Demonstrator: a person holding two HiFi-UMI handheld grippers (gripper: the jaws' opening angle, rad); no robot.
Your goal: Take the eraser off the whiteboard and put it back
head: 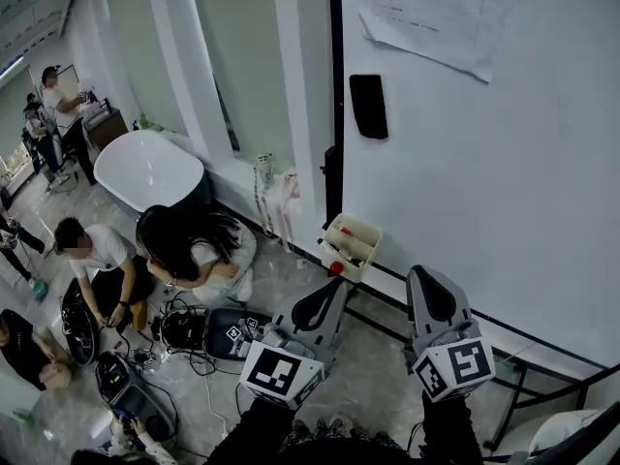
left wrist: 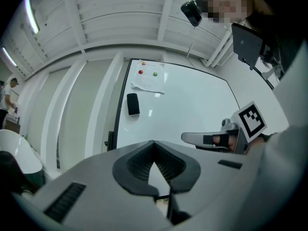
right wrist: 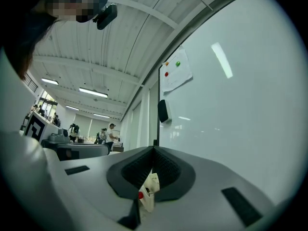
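A black eraser [head: 368,106] sticks upright near the left edge of the whiteboard [head: 504,182], just below a pinned sheet of paper [head: 426,17]. Both grippers are held low in front of the board, well short of the eraser and pointing toward it. My left gripper [head: 332,291] is shut with nothing in it; its own view shows the eraser [left wrist: 133,104] far beyond its closed tips [left wrist: 154,146]. My right gripper [head: 427,277] is shut and empty as well, and the eraser [right wrist: 163,110] is above and ahead of its tips [right wrist: 154,150]. The right gripper [left wrist: 207,138] also shows in the left gripper view.
A small tray of markers [head: 351,245] hangs at the board's lower left corner. Two people [head: 194,250] sit on the floor to the left among cables and equipment [head: 194,332]. A white tub [head: 147,168] stands behind them. The board's stand frame [head: 523,386] runs along the floor.
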